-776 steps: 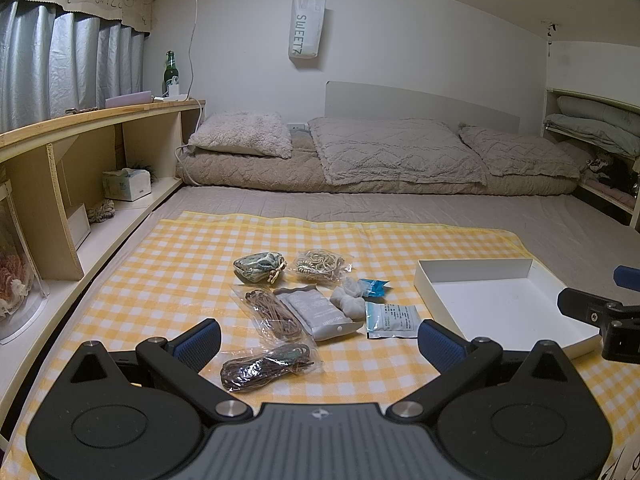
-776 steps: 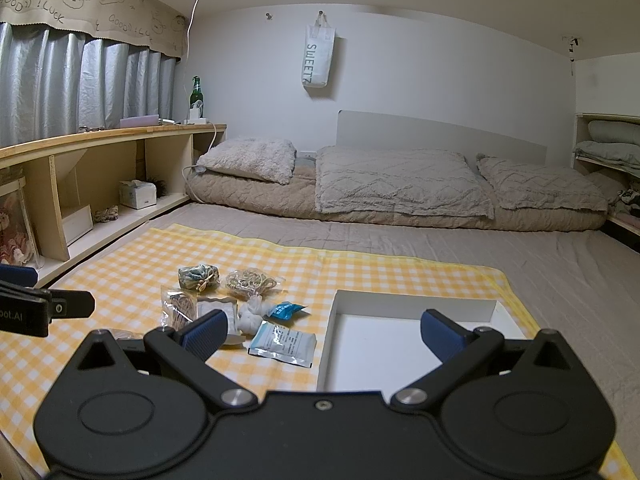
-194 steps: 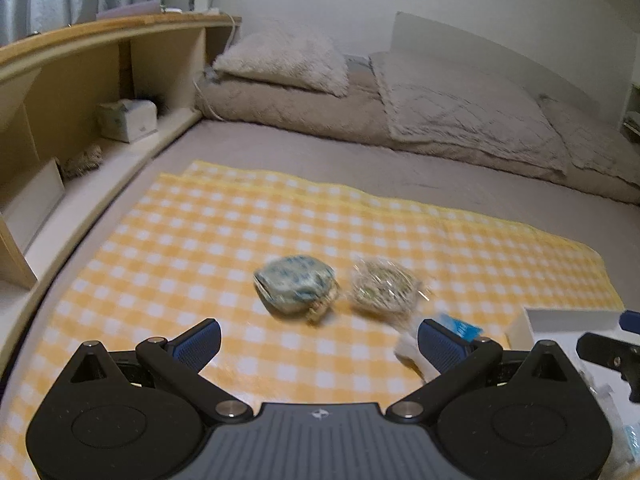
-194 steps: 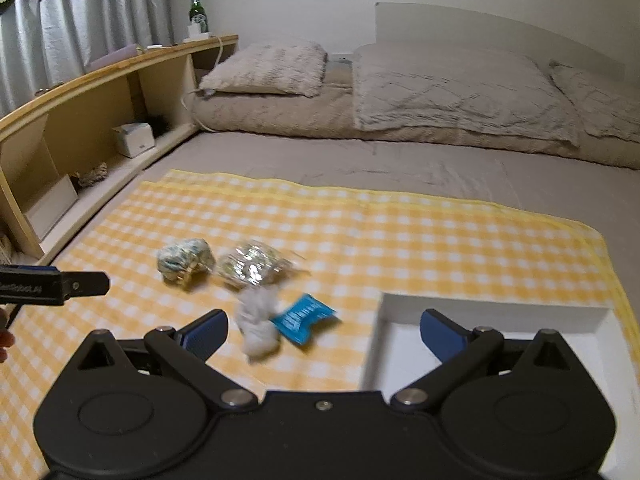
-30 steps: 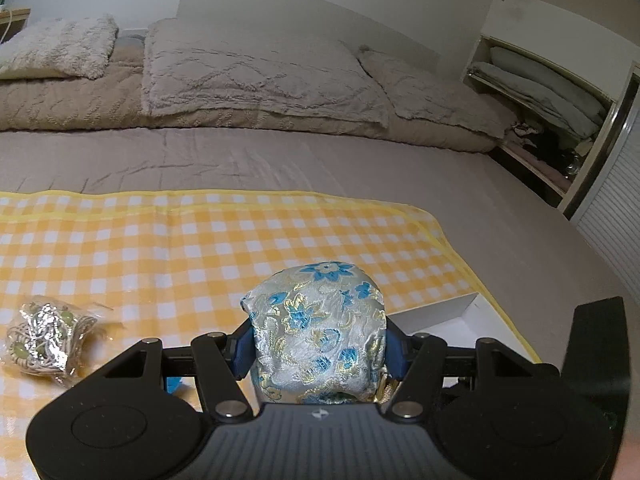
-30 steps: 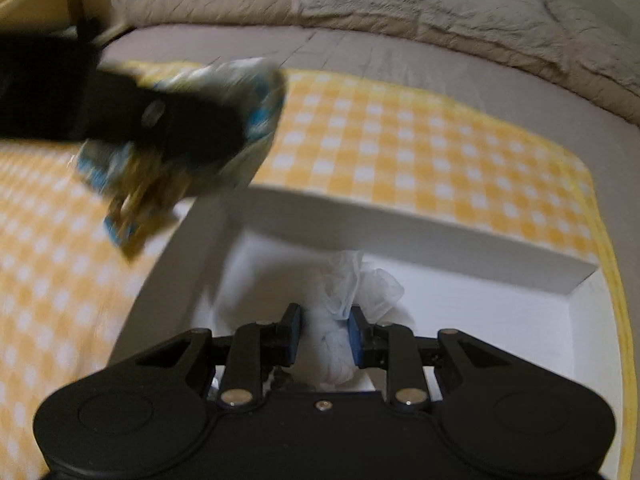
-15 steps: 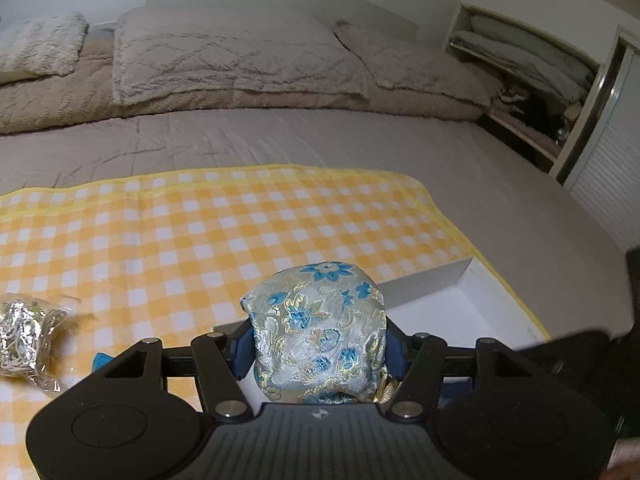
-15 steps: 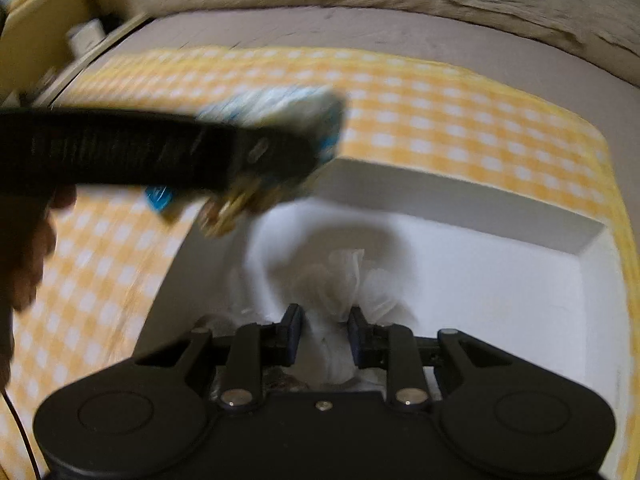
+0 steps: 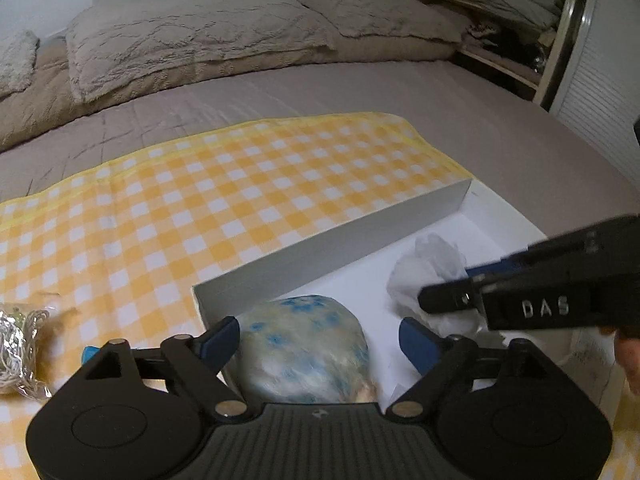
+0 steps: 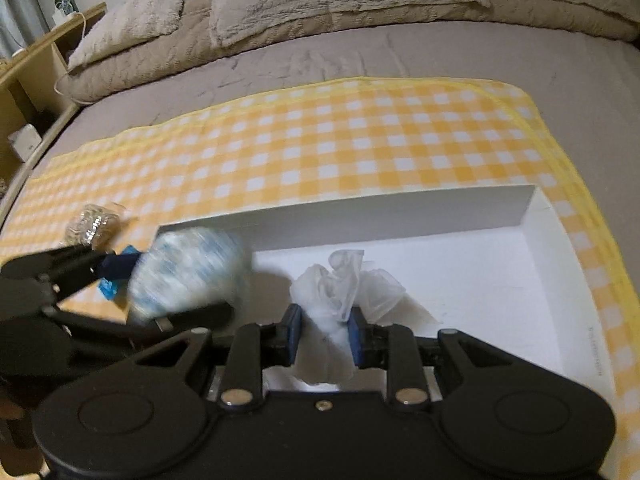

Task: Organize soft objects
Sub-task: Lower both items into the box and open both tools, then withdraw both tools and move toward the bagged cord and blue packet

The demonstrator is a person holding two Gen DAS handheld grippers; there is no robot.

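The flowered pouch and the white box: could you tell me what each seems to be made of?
Flowered pouch: probably satiny brocade fabric; blue flowers on pale sheen, though motion-blurred. White box: likely matte cardboard; thin, straight, folded-looking walls and no gloss.

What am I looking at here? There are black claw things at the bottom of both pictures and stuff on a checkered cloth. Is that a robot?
No robot: a person holds a two-finger gripper in each hand, each with a camera looking along its fingers. One picture is from the left gripper, the other from the right gripper. A yellow checkered cloth lies on a bed, with a shallow white box on it. The left gripper's fingers are spread, with a blurred blue floral pouch between them over the box. The right gripper pinches a crumpled white plastic bundle inside the box. A clear bag of cord and a small blue packet lie on the cloth.
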